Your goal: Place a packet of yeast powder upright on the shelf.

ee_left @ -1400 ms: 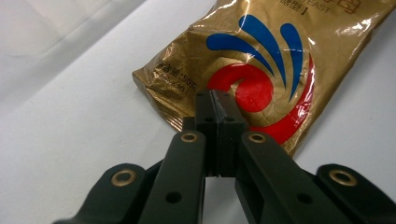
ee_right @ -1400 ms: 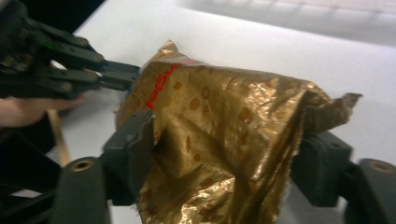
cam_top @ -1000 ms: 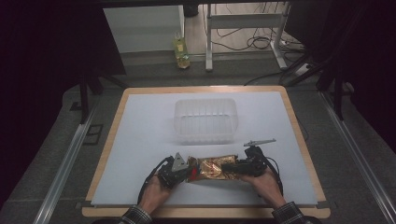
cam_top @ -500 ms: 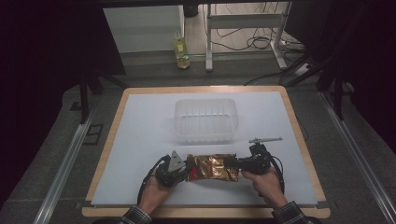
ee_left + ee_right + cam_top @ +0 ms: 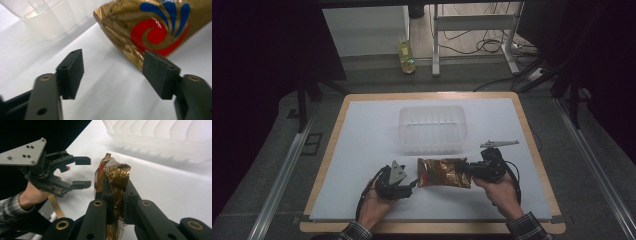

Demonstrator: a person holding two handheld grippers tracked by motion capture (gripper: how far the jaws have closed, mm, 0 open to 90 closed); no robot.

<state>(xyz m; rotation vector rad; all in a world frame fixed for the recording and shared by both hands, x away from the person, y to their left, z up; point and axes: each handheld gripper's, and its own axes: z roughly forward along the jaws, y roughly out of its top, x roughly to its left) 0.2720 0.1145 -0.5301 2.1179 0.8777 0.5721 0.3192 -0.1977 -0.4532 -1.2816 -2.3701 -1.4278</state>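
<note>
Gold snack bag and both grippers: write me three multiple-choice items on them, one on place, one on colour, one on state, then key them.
1. Where is the gold snack bag relative to the clear plastic tub?
A. inside it
B. on the nearer side of it, towards the person
C. beyond it

2. What colour is the swirl printed on the bag beside the blue strokes?
A. red
B. green
C. white

3. How do the grippers stand?
A. both clamp the bag
B. both are open
C. the right gripper clamps the bag, the left gripper is open

Key: 1 B, since the high view shows the bag between the tub and the hands. 2 A, as the left gripper view shows a red swirl. 3 C: the right gripper view shows crumpled foil pinched between its jaws, while the left jaws, which have just been opening, stand apart with nothing between them.
</note>
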